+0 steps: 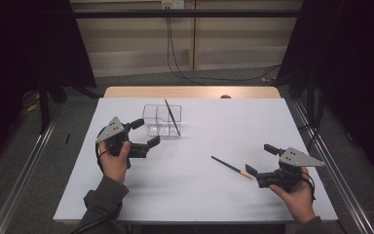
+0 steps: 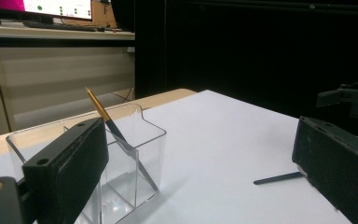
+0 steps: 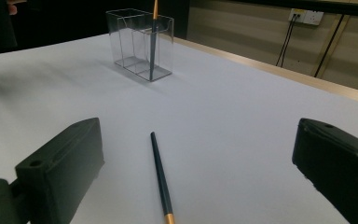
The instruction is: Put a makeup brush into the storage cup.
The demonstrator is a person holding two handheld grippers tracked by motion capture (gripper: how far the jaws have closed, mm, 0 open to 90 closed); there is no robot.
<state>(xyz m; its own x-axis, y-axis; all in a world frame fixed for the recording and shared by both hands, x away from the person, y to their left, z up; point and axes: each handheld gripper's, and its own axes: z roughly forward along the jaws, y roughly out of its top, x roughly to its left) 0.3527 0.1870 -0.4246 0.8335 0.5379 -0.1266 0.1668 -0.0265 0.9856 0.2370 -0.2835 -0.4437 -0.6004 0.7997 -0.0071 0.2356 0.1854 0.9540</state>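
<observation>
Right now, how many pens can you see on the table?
2. One pen stands tilted in the clear holder; the other pen lies flat on the table, before the open right gripper.

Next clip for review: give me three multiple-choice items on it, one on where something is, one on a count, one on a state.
1. Where does the loose pen lie?
A. On the table near the right gripper
B. Inside the clear box
C. On the floor

2. How many pens are in the scene?
A. One
B. Two
C. Four

3. How are the right gripper's jaws?
A. Shut on a pen
B. Open, holding nothing
C. Shut on the box

Answers:
1. A: it lies flat on the white table, just ahead of the right gripper.
2. B: one leans in the clear box, pen, and the other lies on the table.
3. B: in the right gripper view the jaws stand wide apart with the pen lying between them, untouched.
</observation>
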